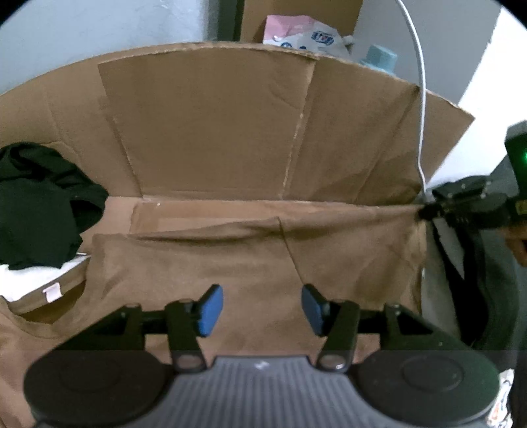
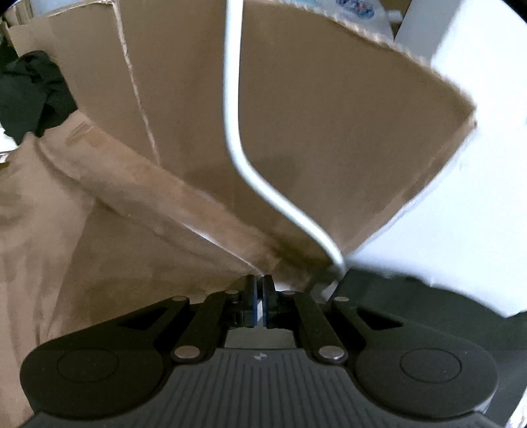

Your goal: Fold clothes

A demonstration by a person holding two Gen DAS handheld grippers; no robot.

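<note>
A brown garment (image 1: 257, 263) is spread flat across the middle of the work surface, right in front of a cardboard sheet (image 1: 210, 125) that stands upright behind it. The left gripper (image 1: 262, 309) is held over the near part of the garment with its blue pads (image 1: 210, 309) spread apart; nothing is seen between them and contact with the cloth cannot be told. The right gripper (image 2: 260, 301) is pressed together on the garment's far right corner, and the cloth edge is seen pulled taut toward it in the left wrist view (image 1: 428, 210). A heap of black clothing (image 1: 36, 204) is piled at the left, beside the cardboard, over something white (image 1: 29, 280) with a small label. A white cable (image 2: 230, 98) hangs down in front of the cardboard and bends just beside the right gripper, close to the pinched corner. Behind the cardboard, a pink and white packet (image 1: 296, 29) and a pale blue cap (image 1: 378, 56) are seen. A white wall (image 2: 477, 148) is at the right.
</note>
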